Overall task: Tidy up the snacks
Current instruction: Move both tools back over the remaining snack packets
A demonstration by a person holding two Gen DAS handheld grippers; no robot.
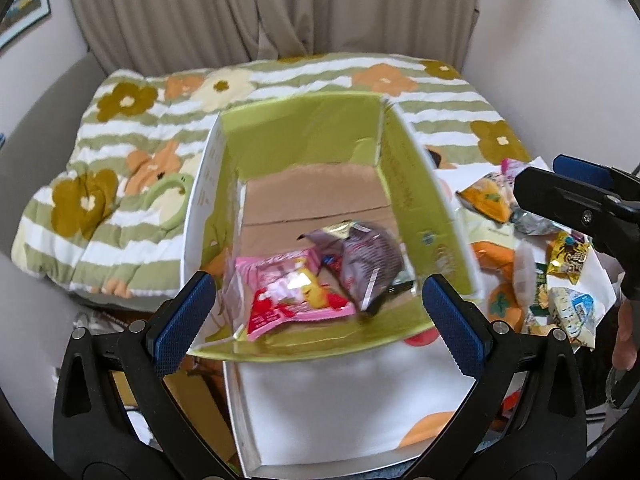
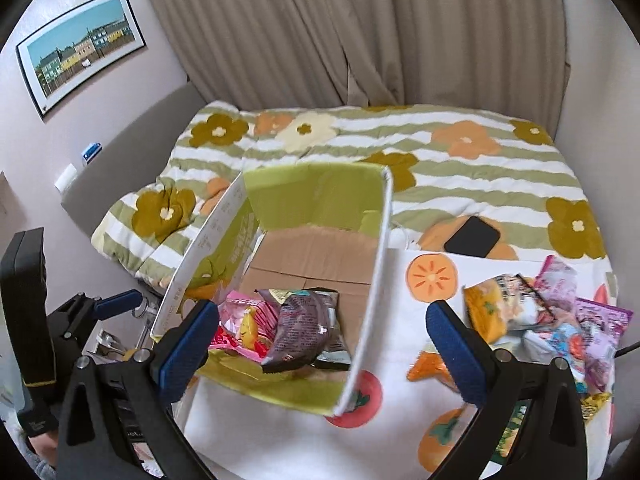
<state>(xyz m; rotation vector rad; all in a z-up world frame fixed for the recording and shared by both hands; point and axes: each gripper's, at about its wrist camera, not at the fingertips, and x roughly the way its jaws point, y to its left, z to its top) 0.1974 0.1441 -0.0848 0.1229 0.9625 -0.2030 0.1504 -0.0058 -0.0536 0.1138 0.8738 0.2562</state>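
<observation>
Both grippers — left gripper [image 1: 318, 312] and right gripper [image 2: 322, 336] — gape wide, pinching nothing. Pink packet [image 1: 294, 296] and dark packet [image 1: 370, 260] lie inside the green box [image 1: 416, 184] on the bed.

Open-topped box [image 2: 362, 320], bare floor behind two packets [image 2: 296, 328]; snack heap [image 2: 552, 316] crowding its right.

An open cardboard box [image 1: 320, 148], green inside with a brown bottom, stands on the bed. A pink snack packet [image 1: 296, 296] and a dark purple packet [image 1: 372, 260] lie in its near end, touching. More colourful snack packets [image 2: 552, 316] lie piled beside the box, at the bed's right edge.
</observation>
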